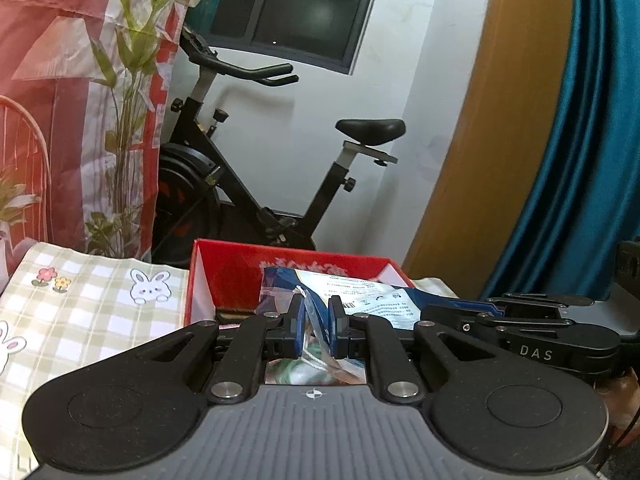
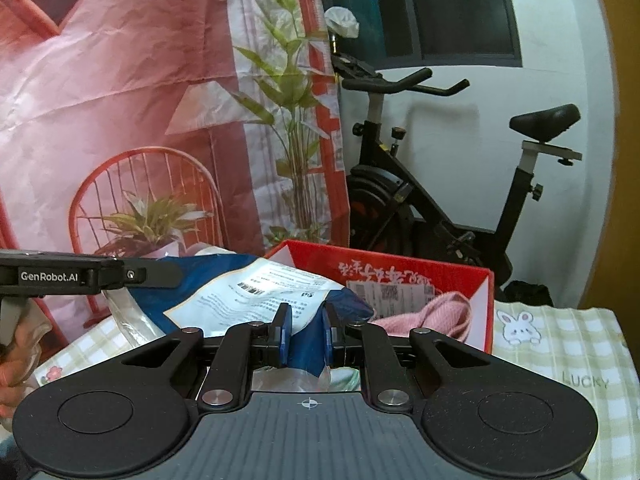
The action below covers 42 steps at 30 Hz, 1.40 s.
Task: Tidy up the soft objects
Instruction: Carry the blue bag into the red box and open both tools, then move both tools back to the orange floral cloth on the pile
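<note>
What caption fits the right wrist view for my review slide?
Right tool and left tool hold a blue-and-white plastic package before a red box containing pink fabric.

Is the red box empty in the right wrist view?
No, a pink knitted cloth lies inside the red box.

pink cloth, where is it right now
In the right wrist view, the pink cloth lies inside the red box, right of the held packet.
</note>
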Available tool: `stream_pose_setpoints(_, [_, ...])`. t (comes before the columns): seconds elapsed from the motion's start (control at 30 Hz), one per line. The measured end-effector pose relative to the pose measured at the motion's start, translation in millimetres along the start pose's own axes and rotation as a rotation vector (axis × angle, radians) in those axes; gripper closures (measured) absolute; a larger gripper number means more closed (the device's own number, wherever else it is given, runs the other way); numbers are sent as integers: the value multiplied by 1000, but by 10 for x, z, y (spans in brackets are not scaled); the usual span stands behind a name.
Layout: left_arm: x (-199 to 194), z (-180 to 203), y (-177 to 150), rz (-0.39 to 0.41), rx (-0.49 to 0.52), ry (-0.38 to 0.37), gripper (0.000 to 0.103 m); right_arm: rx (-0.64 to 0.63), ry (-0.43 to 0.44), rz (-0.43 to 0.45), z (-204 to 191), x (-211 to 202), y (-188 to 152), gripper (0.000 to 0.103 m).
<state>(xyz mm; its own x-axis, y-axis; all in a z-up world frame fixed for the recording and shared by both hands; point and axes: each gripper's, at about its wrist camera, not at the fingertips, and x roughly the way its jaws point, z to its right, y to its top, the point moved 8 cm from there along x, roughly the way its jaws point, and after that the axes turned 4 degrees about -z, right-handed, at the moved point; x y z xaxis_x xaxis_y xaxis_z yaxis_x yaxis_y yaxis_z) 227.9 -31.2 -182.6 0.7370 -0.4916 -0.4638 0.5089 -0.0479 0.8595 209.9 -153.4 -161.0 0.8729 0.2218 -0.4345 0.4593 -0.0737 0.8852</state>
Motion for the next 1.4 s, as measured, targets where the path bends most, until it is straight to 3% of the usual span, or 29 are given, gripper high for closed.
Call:
stream_pose_setpoints(0.2, [423, -161, 182, -35, 28, 52, 90, -27, -20, -62, 164, 516, 229, 89])
stream_pose_setpoints(0.4, [882, -377, 252, -114, -16, 84, 90, -27, -68, -123, 335, 1043, 315, 89])
stream_pose_setpoints(0.67, [1325, -416, 150, -248, 21, 114, 90, -21, -153, -285, 515, 1562, 88, 89])
stream_pose_setpoints(0.9, [1464, -477, -35, -370, 58, 143, 89, 35, -160, -377, 646, 1711, -118, 85])
stream_pose_setpoints(1.0, [1435, -489, -38, -371, 79, 153, 75, 30, -171, -383, 655, 1686, -120, 77])
stream_pose_setpoints(1.03, [1422, -469, -24, -365, 84, 154, 62, 29, -172, -373, 650, 1668, -104, 75])
stream_pose_setpoints(1.07, [1401, -460, -11, -357, 91, 156, 50, 23, -171, -363, 642, 1648, -87, 69])
stream_pose_setpoints(1.13, [1319, -417, 24, -338, 112, 155, 40, -4, -172, -356, 620, 1587, -68, 53])
stream_pose_setpoints(1.2, [1238, -389, 60, -328, 118, 150, 36, -24, -176, -340, 615, 1503, -38, 43])
stream_pose_setpoints(1.4, [971, -301, 89, -306, 100, 128, 24, 29, -159, -271, 611, 1134, 6, 34])
